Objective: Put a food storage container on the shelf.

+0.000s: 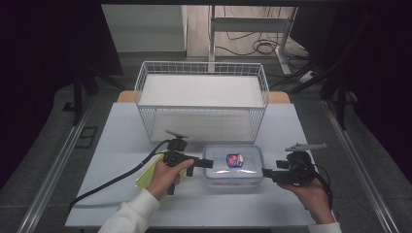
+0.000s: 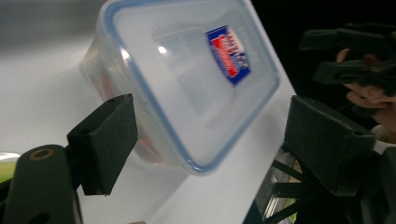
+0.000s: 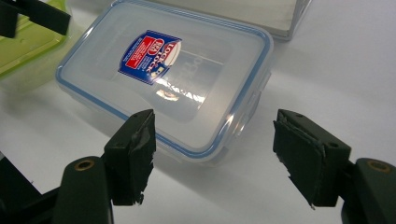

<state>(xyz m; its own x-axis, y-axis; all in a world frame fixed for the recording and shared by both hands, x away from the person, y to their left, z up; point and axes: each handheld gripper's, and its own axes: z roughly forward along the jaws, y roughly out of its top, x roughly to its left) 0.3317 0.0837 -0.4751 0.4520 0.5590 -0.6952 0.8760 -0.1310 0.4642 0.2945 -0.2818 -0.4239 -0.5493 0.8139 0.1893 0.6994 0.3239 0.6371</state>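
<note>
Two hand-held grippers, left point(image 1: 206, 163) and right point(image 1: 266, 172), both spread wide, point at the short ends of the clear plastic box with a blue-edged lid point(image 1: 233, 165); left is closer.

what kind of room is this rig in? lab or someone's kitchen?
Most likely a lab or workshop, not a kitchen: a plain white table with dark curtains either side, loose cables on the floor behind, and a metal desk frame beyond the white wire basket.
</note>
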